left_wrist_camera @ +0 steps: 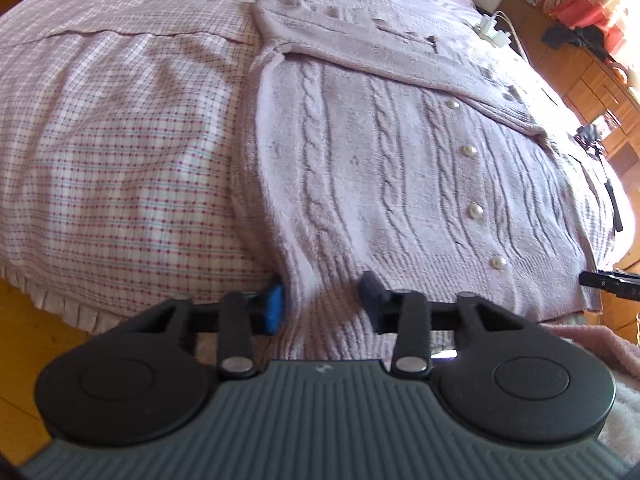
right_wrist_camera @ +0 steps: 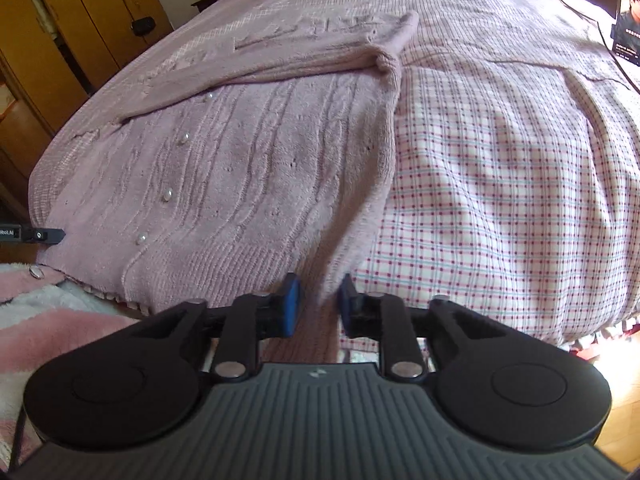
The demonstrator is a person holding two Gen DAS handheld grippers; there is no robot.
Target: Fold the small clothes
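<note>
Pink cardigan (left_wrist_camera: 400, 168) lying flat on the bed (left_wrist_camera: 120, 140), its hem corners pinched by left tool (left_wrist_camera: 322, 300) and right tool (right_wrist_camera: 318, 304).

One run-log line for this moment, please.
stage: hem grasp | left hand-held gripper: on cardigan hem corner | right hand-held gripper: on opposite hem corner | sleeves: folded across | surface: checked bedsheet

The cardigan (left_wrist_camera: 400, 184) hem is hidden behind the left gripper (left_wrist_camera: 322, 300) where the fingers (left_wrist_camera: 274, 308) meet it. The right gripper (right_wrist_camera: 318, 300) covers the other hem corner, which is blurred. The phone (right_wrist_camera: 628, 20) is cut by the edge.
</note>
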